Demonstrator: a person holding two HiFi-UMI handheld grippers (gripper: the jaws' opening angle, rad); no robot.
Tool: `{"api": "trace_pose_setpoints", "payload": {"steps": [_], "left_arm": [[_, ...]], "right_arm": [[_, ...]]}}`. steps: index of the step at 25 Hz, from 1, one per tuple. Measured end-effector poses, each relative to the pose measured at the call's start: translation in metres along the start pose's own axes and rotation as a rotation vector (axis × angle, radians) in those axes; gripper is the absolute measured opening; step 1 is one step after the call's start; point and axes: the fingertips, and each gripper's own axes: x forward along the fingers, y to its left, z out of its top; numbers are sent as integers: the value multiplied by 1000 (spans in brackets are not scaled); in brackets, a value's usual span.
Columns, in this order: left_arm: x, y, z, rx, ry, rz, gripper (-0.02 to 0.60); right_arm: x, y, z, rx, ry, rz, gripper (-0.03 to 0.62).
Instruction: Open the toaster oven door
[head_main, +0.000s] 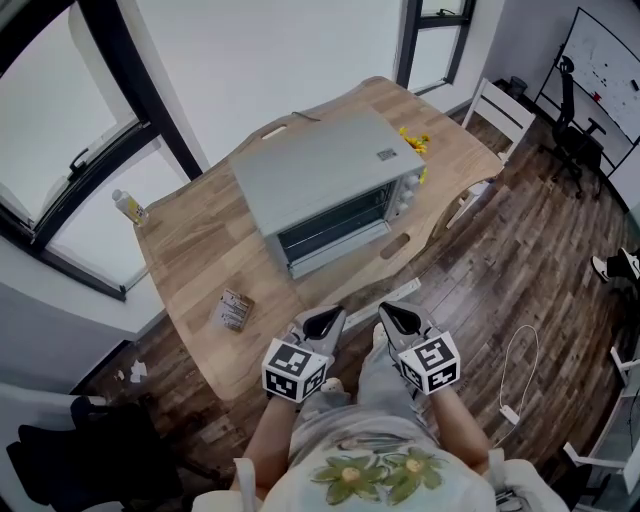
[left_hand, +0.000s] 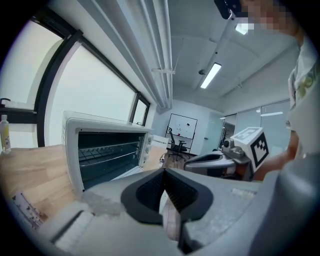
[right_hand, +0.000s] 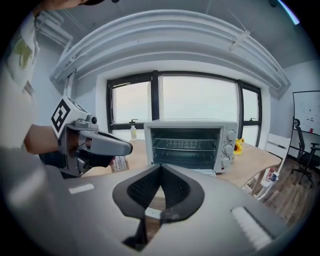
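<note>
A boxy silver toaster oven (head_main: 325, 190) sits mid wooden surface (head_main: 200, 260), its door seemingly folded down open. The left gripper (head_main: 322, 320) and right gripper (head_main: 400, 316), both closed and empty, hang back, likely finished.

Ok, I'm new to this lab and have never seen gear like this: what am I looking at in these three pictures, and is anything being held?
There is no robot here. A person holds a hand tool with a two-jaw claw in each hand. The top-down picture comes from a camera on the person's head. The left claw and right claw show near the bottom, and the marker cubes are part of them. The other two pictures come from cameras riding on each claw, looking along its jaws. Both claws are shut and hold nothing. On the wooden table stand a toaster oven, its racks showing through the open front, a small bottle, a small printed packet and yellow flowers.
</note>
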Motion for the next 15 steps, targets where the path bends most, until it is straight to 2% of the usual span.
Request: {"api": "trace_pose_setpoints", "payload": {"steps": [15], "left_arm": [[-32, -15, -4, 40, -18, -13, 5]], "right_arm": [[-21, 33, 3, -1, -41, -23, -2]]}}
